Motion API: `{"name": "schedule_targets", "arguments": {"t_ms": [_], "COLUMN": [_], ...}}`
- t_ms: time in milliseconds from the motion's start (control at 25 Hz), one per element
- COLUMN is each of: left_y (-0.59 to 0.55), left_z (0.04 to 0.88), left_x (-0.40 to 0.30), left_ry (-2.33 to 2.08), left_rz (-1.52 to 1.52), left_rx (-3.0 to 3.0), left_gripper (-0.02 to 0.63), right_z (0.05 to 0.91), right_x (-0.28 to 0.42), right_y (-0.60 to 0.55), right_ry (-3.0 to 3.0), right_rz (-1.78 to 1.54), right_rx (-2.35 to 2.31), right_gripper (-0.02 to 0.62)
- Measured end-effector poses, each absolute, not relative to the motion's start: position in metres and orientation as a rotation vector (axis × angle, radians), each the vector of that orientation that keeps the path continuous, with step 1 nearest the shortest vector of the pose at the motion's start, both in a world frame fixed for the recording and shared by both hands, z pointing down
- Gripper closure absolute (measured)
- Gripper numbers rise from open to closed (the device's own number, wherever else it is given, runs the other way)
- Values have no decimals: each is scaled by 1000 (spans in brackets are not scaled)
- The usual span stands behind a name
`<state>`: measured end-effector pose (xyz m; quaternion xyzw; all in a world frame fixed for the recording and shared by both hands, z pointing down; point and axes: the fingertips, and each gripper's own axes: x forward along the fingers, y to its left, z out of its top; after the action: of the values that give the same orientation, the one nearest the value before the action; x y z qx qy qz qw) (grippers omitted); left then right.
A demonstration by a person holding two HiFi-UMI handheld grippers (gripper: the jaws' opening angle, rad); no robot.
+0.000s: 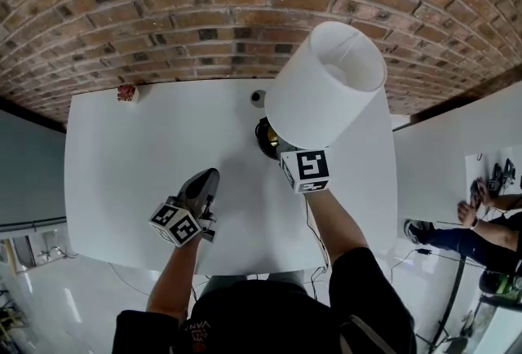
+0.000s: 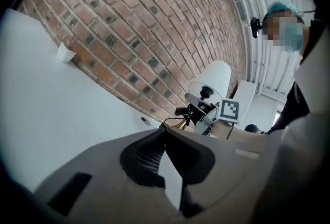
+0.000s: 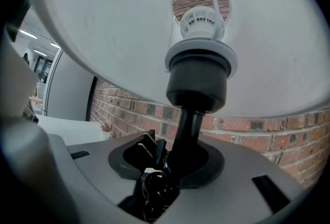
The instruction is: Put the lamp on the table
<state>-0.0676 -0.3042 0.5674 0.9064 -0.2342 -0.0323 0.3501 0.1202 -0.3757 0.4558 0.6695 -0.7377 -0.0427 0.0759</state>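
Note:
The lamp has a white drum shade [image 1: 326, 87] and a black stem [image 3: 188, 125] under a black socket [image 3: 196, 78]. It leans to the right over the back middle of the white table [image 1: 139, 157]. Its dark, gold-edged base [image 1: 266, 139] sits low by the tabletop; I cannot tell whether it touches. My right gripper [image 1: 294, 157] is shut on the stem just below the shade, and the stem runs up between its jaws [image 3: 178, 153]. My left gripper [image 1: 207, 176] hovers over the table's front middle, shut and empty, its jaws [image 2: 165, 132] meeting; it looks toward the lamp [image 2: 216, 76].
A small pot with a red plant [image 1: 126, 92] stands at the table's back left corner. A small round object [image 1: 258, 97] lies near the back edge by the brick wall. The lamp's cable [image 1: 314, 230] trails over the front edge. A second white table [image 1: 457, 148] and a seated person [image 1: 481, 230] are to the right.

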Motion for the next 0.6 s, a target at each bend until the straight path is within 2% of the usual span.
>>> {"name": "schedule_targets", "arguments": {"t_ms": [600], "left_y": [-304], "left_z": [567], "left_x": [-147], "left_ry": [-773], "left_rz": [32], "left_rx": [2489], "left_gripper": [603], "right_z": [471], "right_x": [43], "right_y": [-454], "right_ry": [-2289], "right_rz": [-207], "right_rx": [1965], "right_gripper": [451]}}
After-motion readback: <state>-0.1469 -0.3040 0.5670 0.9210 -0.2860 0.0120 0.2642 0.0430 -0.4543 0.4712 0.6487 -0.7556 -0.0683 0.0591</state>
